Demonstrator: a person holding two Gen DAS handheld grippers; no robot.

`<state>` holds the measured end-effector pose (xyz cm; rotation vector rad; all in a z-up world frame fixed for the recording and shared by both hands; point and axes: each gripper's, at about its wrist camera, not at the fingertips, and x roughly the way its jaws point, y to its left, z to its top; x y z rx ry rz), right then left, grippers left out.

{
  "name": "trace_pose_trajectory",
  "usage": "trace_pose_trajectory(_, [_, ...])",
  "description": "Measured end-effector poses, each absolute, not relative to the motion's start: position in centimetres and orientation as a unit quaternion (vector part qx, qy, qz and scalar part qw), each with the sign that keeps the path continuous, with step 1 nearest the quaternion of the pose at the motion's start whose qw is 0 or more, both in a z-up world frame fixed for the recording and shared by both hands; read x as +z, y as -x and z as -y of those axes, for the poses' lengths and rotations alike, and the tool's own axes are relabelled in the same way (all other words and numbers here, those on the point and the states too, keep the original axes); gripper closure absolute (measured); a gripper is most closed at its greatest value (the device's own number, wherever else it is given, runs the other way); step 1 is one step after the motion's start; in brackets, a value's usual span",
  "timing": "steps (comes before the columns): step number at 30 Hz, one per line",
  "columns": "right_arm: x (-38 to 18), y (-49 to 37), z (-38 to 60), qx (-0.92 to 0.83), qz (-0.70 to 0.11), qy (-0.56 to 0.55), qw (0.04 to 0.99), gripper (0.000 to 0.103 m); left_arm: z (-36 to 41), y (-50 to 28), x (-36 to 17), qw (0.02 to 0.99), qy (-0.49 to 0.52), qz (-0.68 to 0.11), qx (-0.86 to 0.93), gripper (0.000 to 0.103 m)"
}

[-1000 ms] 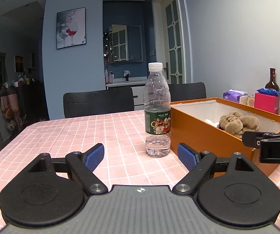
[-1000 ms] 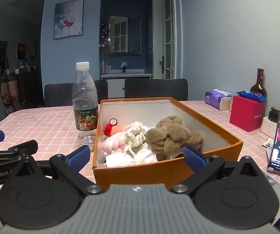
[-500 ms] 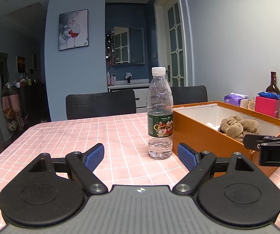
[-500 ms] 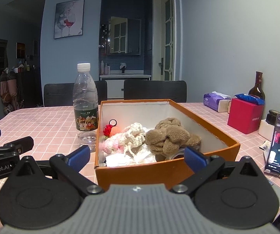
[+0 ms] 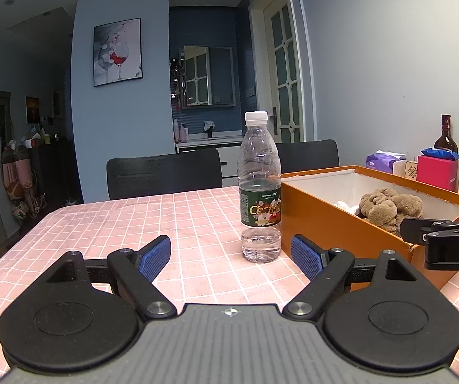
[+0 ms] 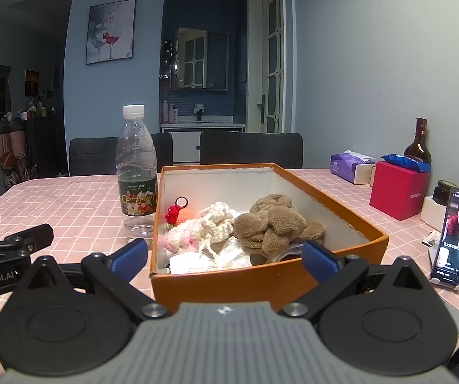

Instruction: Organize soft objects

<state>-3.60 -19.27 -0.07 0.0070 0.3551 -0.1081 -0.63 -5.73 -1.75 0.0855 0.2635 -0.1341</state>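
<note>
Straight ahead of the right gripper (image 6: 224,254): soft toys, already in the orange box (image 6: 351,220).

Both grippers are held spread and empty. The brown plush (image 6: 274,224) and knitted toy (image 6: 208,224) are seen just past the near wall; the left gripper (image 5: 231,252) is aimed at the water bottle (image 5: 260,188) instead, so the right is judged nearer.

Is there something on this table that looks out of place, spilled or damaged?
Only the water bottle seems out of place: a hard item, upright, close beside the orange box of soft toys. Nothing looks spilled or damaged.
</note>
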Motion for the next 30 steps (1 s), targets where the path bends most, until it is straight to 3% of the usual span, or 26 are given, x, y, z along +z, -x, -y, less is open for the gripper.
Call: trace_pose_trajectory(30, [-0.23,3.47,18.83,-0.045,-0.182,0.004,0.982,0.003,5.28,0.80,-1.58,0.988,-0.049,-0.131,-0.063,0.004])
